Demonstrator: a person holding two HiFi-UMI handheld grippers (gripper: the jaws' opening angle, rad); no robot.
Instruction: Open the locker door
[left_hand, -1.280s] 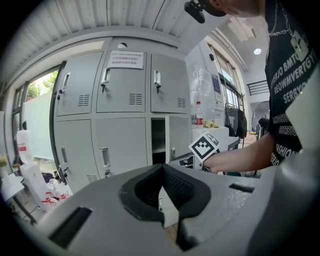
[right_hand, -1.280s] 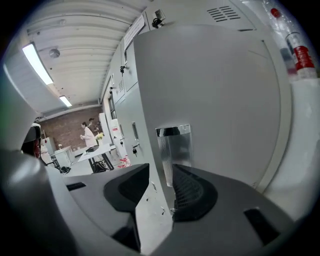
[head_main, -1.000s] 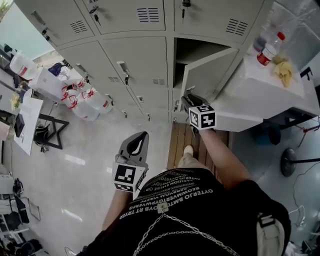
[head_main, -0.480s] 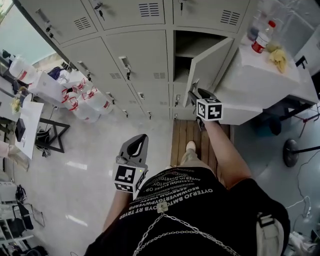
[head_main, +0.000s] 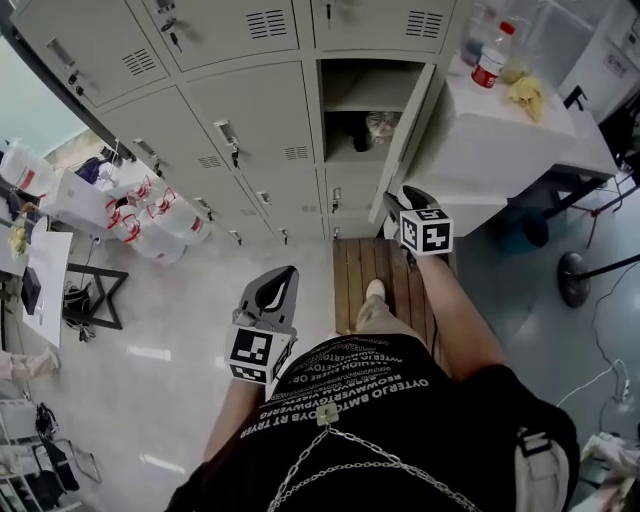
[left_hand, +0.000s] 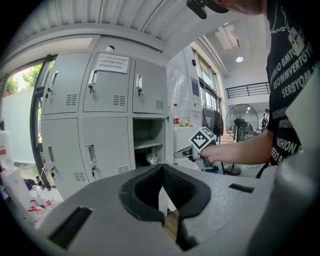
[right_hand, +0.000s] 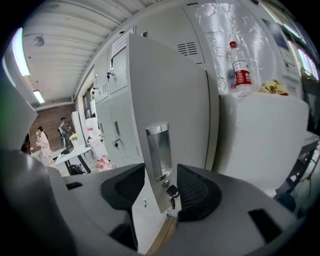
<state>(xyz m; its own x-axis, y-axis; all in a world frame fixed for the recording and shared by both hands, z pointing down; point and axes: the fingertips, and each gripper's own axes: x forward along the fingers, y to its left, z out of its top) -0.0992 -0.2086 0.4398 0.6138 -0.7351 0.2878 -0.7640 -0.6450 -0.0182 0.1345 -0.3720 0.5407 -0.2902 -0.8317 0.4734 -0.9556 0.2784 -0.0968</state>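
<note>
Right gripper (right_hand: 161, 192) jaws spread around locker door (right_hand: 170, 90) handle (right_hand: 159, 150), visible only in its own view, left gripper (left_hand: 166, 195) pressed together, empty, white counter (head_main: 500, 140) just behind door

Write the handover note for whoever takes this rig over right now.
Right gripper: open, jaws either side of the locker door at its handle, pads not pressing.
Left gripper: shut, empty, held low, away from the lockers.
Done: the door stands wide open and the compartment is exposed.
Left: probably only drawing the right gripper back off the door edge.
</note>
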